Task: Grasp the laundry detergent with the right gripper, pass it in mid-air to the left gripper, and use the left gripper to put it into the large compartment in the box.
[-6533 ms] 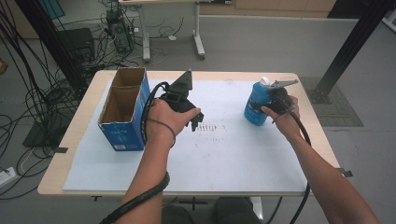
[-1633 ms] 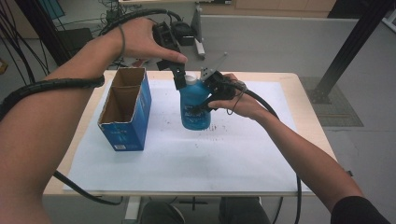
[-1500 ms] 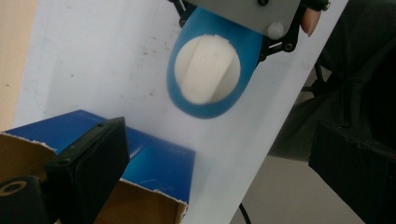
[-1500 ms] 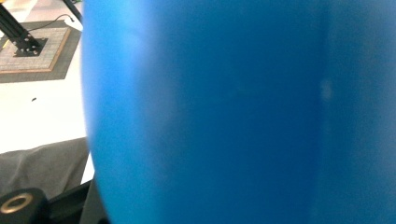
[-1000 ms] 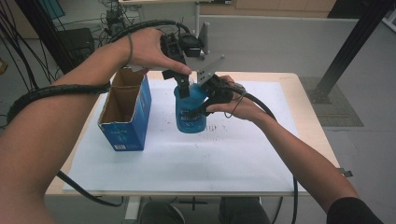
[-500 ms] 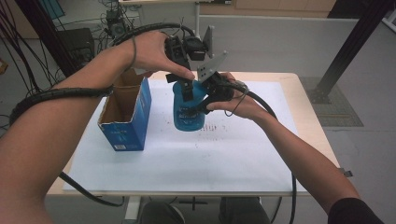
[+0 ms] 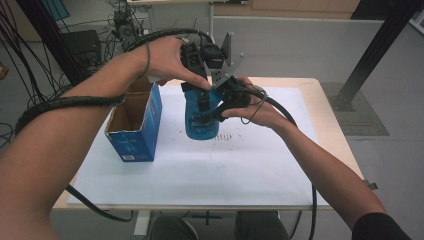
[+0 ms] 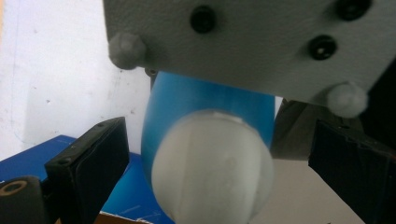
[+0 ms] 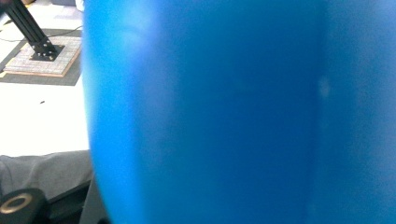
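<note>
High view: right gripper (image 7: 216, 107) is clamped on the blue plastic bottle (image 7: 200, 117), lifted above the white-covered surface (image 7: 250, 165) at 3 o'clock of the open blue cardboard box (image 7: 134, 125); left gripper (image 7: 202, 97) has descended.

Left gripper view: jaws apart, straddling the rounded white cap (image 8: 212, 165) — cap grasp next, likely.

Right gripper view: blue bottle wall (image 9: 210, 112) close against the lens.

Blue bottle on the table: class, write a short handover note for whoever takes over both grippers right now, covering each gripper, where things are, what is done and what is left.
Right gripper: shut on the blue bottle, holding its side above the white sheet.
Left gripper: over the bottle from above, jaws open either side of the white cap, pads not pressing.
Open blue box: upright on the sheet, left of the bottle.
Done: bottle gripped and brought beside the box.
Left: probably close on the cap and work it; the box's part is unclear.
</note>
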The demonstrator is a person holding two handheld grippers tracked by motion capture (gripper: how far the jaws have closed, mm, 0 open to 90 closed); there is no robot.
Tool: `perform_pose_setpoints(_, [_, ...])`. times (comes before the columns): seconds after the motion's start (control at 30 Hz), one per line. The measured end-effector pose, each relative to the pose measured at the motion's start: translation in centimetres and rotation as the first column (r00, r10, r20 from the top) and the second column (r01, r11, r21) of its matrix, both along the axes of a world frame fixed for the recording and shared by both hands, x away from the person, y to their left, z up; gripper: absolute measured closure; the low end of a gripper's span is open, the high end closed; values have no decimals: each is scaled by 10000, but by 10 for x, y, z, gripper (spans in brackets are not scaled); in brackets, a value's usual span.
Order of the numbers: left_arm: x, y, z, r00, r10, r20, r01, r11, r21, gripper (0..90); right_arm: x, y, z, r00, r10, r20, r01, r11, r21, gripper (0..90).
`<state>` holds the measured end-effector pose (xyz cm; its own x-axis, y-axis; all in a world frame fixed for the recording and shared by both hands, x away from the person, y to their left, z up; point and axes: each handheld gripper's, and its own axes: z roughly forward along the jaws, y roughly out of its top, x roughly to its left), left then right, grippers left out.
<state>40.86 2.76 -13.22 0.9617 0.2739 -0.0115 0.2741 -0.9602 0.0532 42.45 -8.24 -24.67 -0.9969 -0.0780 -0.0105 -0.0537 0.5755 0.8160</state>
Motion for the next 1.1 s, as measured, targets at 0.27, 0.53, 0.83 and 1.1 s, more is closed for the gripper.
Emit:
perform_pose_setpoints(0.27, [0, -2, -6, 9999, -100, -64, 99, 9999, -62, 57, 1, 1, 1, 9997, 96, 209, -99, 9999, 130, 443])
perform_pose_setpoints(0.53, [0, -3, -7, 9998, -206, 3, 206, 9997, -89, 59, 0, 1, 3, 9998, 55, 180, -57, 9999, 138, 443])
perform_pose_setpoints(0.83, [-1, -3, -8, 9998, -198, 38, 198, 9997, -112, 60, -2, 0, 4, 9996, 121, 250, -124, 9998, 149, 442])
perform_pose_setpoints(1.1, [-2, -4, -7, 9998, -191, 81, 192, 9998, -106, 61, -3, 0, 4, 9996, 103, 268, -106, 9999, 116, 442])
